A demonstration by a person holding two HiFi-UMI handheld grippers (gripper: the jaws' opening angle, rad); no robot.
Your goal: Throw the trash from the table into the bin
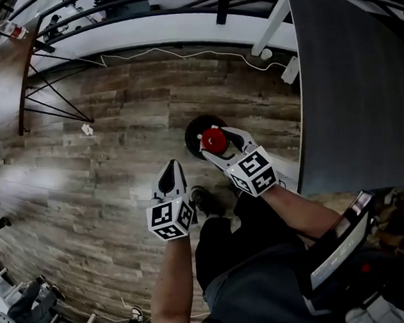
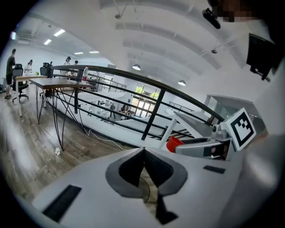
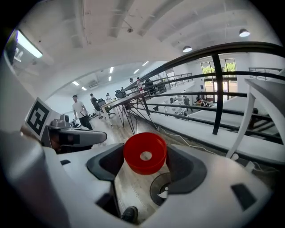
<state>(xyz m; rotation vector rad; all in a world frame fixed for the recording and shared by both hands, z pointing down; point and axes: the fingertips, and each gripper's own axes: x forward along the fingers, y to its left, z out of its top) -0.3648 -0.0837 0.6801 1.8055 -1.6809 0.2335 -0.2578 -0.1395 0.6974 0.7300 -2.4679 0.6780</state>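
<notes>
- The right gripper (image 1: 215,138) is clamped on a red cup (image 1: 213,142). Its two dark pads press on the cup's sides, so the jaws stand fairly wide around it.
- In the right gripper view the red cup (image 3: 144,153) sits between the tips of the right gripper (image 3: 145,156). Its round hollow face, with a pale spot at the centre, is turned toward the camera.
- The bin (image 1: 192,133) is a dark round thing on the wooden floor (image 1: 104,173), just left of the near corner of the dark table (image 1: 349,74). In the head view the held cup overlaps the bin's right part.
- From the right gripper view the bin (image 3: 160,189) shows low down, beneath and a little right of the cup. Something small and white lies inside it.
- The left gripper (image 1: 172,168) hangs just left of and nearer than the right one, apart from it and over bare floor.
- In its own view the left gripper (image 2: 143,151) has its jaws closed tip to tip, with nothing between them.
- A black shoe (image 1: 205,200) stands on the floor between the two grippers, on the near side.
- At the far side a dark railing (image 1: 139,8) crosses the scene, with a white cable (image 1: 178,52) trailing along the floor below it.
</notes>
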